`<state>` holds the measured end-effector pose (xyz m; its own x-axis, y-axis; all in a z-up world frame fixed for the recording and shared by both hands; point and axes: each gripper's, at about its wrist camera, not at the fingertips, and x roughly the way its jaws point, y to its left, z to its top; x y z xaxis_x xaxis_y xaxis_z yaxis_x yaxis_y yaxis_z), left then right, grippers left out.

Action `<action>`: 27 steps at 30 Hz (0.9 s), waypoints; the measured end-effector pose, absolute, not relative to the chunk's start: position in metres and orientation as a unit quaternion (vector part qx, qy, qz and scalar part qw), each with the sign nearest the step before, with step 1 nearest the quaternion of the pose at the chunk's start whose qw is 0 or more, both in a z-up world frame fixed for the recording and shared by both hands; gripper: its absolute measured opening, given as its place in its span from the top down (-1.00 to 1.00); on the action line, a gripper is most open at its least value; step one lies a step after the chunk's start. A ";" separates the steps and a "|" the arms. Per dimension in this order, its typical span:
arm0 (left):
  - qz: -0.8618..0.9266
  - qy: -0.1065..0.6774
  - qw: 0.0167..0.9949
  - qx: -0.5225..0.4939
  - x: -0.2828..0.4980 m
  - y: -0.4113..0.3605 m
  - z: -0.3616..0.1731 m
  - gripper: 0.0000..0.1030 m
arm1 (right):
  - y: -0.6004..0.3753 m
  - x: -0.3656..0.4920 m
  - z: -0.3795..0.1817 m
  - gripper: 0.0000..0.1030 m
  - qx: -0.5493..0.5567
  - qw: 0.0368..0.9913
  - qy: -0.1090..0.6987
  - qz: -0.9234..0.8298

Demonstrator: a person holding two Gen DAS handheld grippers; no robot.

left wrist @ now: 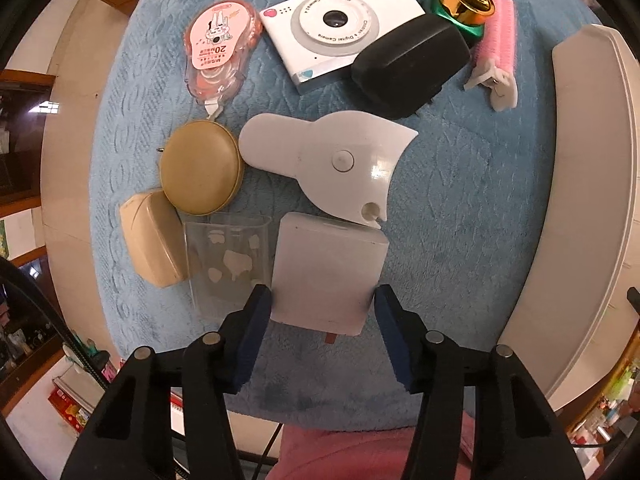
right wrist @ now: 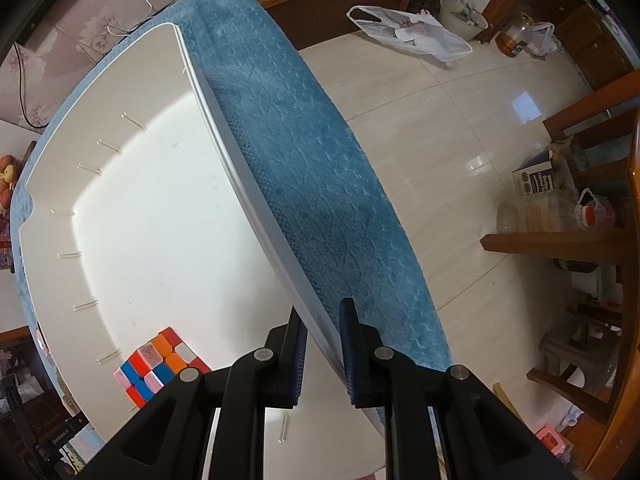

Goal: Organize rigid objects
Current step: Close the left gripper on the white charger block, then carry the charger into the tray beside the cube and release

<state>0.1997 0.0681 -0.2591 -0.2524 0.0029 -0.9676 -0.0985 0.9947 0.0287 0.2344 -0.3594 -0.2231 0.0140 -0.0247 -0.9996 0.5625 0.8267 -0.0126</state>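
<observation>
My left gripper (left wrist: 320,300) points down at a blue towel (left wrist: 460,208) and straddles a white plug block (left wrist: 328,264), its blue pads pressing the block's left and right sides. Beside the block lie a clear plastic case (left wrist: 228,256), a beige block (left wrist: 154,240), a tan round case (left wrist: 202,168) and a white fan-shaped piece (left wrist: 332,160). My right gripper (right wrist: 322,320) is shut on the wall of a white tray (right wrist: 256,208), one finger inside and one outside. A colour cube (right wrist: 158,364) lies in the tray's near corner.
Farther off on the towel lie a pink correction tape (left wrist: 218,46), a white toy camera (left wrist: 340,28), a black adapter (left wrist: 408,64), a green and gold jar (left wrist: 464,4) and a pink hair clip (left wrist: 498,48). The tray's rim (left wrist: 592,184) runs along the right. Tiled floor (right wrist: 460,128) lies beyond the towel's edge.
</observation>
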 end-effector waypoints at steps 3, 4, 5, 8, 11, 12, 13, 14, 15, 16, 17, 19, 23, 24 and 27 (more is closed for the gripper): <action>0.043 0.795 0.605 -0.028 0.206 0.069 -0.262 -0.15 | -0.360 0.234 -0.223 0.68 0.204 0.683 0.668 -0.214; 0.045 0.796 0.602 -0.030 0.210 0.071 -0.263 -0.16 | -0.361 0.234 -0.223 0.68 0.204 0.683 0.668 -0.214; 0.045 0.797 0.601 -0.032 0.213 0.073 -0.265 -0.16 | -0.361 0.233 -0.223 0.68 0.205 0.683 0.668 -0.214; 0.045 0.798 0.600 -0.033 0.219 0.072 -0.274 -0.22 | -0.361 0.233 -0.223 0.68 0.205 0.684 0.667 -0.214; 0.047 0.801 0.596 -0.031 0.225 0.070 -0.280 -0.23 | -0.362 0.233 -0.223 0.68 0.205 0.684 0.667 -0.213; 0.047 0.802 0.595 -0.030 0.227 0.069 -0.282 -0.23 | -0.362 0.233 -0.223 0.68 0.204 0.684 0.667 -0.213; 0.047 0.802 0.594 -0.028 0.229 0.069 -0.284 -0.23 | -0.362 0.233 -0.223 0.68 0.205 0.684 0.667 -0.213; 0.047 0.803 0.593 -0.028 0.231 0.069 -0.287 -0.23 | -0.361 0.233 -0.223 0.68 0.205 0.684 0.667 -0.213; 0.048 0.805 0.591 -0.028 0.232 0.066 -0.286 -0.23 | -0.361 0.233 -0.223 0.68 0.206 0.685 0.666 -0.213; 0.048 0.806 0.589 -0.029 0.234 0.066 -0.287 -0.22 | -0.361 0.233 -0.223 0.68 0.205 0.685 0.666 -0.213; 0.049 0.808 0.587 -0.030 0.235 0.066 -0.289 -0.22 | -0.361 0.233 -0.223 0.68 0.206 0.685 0.666 -0.213; 0.049 0.809 0.585 -0.031 0.238 0.066 -0.290 -0.21 | -0.361 0.233 -0.223 0.68 0.205 0.685 0.666 -0.212; 0.050 0.808 0.586 -0.028 0.238 0.064 -0.291 -0.20 | -0.360 0.232 -0.223 0.68 0.207 0.685 0.666 -0.211; 0.050 0.808 0.586 -0.024 0.237 0.058 -0.290 -0.19 | -0.360 0.232 -0.223 0.68 0.207 0.685 0.666 -0.210; 0.051 0.808 0.587 -0.019 0.236 0.052 -0.290 -0.19 | -0.360 0.232 -0.222 0.68 0.207 0.686 0.666 -0.207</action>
<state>0.2363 0.0518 -0.2898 -0.3106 0.0294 -0.9501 -0.0894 0.9942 0.0600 0.2322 -0.3600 -0.2222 0.0279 -0.0081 -0.9996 0.5591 0.8290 0.0089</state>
